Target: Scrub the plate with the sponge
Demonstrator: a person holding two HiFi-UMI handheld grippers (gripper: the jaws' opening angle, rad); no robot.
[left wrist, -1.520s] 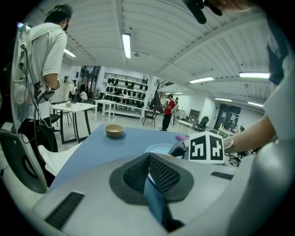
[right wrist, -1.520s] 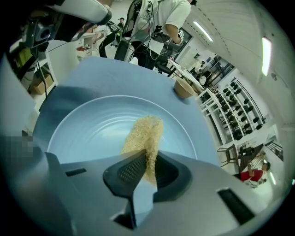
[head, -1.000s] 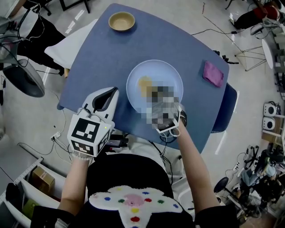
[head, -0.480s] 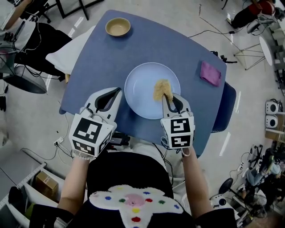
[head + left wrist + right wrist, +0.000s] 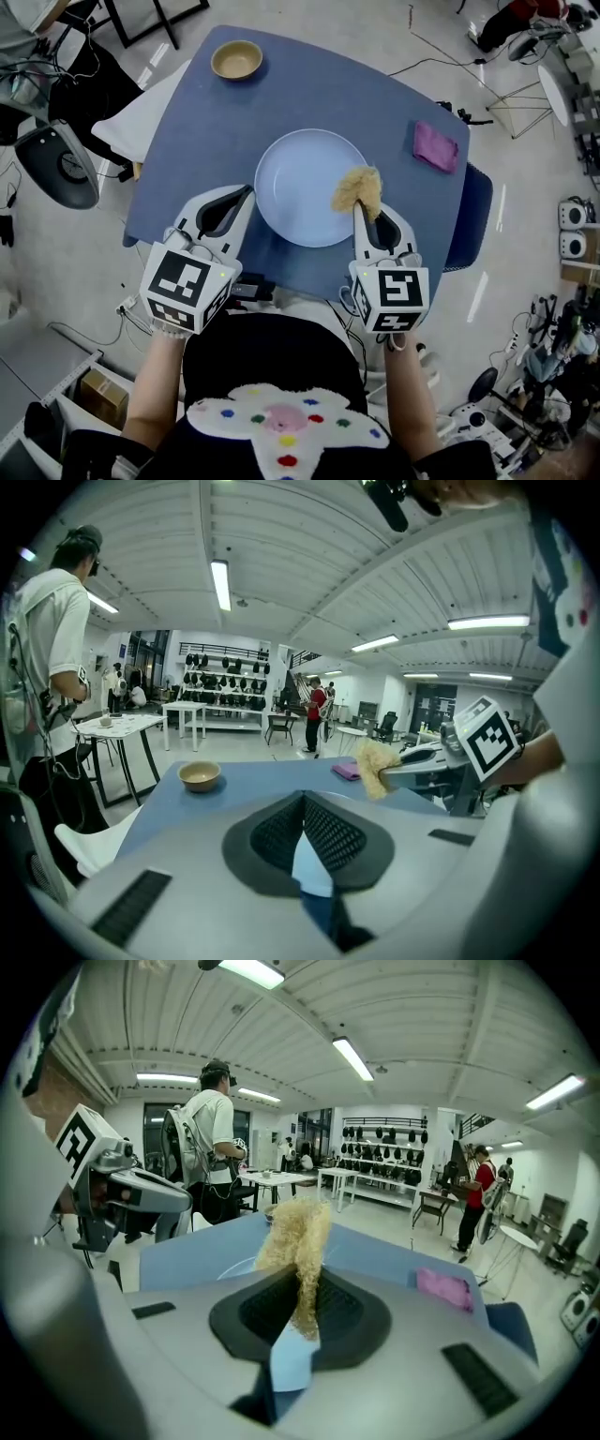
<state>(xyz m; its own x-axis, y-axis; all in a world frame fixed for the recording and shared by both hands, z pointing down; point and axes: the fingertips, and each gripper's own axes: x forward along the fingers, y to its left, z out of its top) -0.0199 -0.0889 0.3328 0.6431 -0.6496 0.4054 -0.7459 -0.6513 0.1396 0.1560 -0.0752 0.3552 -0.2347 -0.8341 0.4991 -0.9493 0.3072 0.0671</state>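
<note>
A pale blue plate (image 5: 300, 187) lies in the middle of the blue table (image 5: 206, 122). A tan, fibrous sponge (image 5: 358, 190) overlaps the plate's right rim, and my right gripper (image 5: 362, 212) is shut on it. In the right gripper view the sponge (image 5: 298, 1241) sticks up from between the jaws, with the plate (image 5: 239, 1267) behind it to the left. Whether the sponge touches the plate I cannot tell. My left gripper (image 5: 246, 191) is shut on nothing, its tip just left of the plate's near-left rim. In the left gripper view the sponge (image 5: 377, 766) shows at the right.
A tan bowl (image 5: 236, 59) stands at the table's far left corner. A purple cloth (image 5: 436, 145) lies near the right edge. A dark blue chair (image 5: 473, 225) stands by the table's right side. A person (image 5: 214, 1147) stands beyond the table.
My right gripper has carried the sponge from the plate's middle to its right rim, moving right and slightly toward me. The left gripper has barely moved.
</note>
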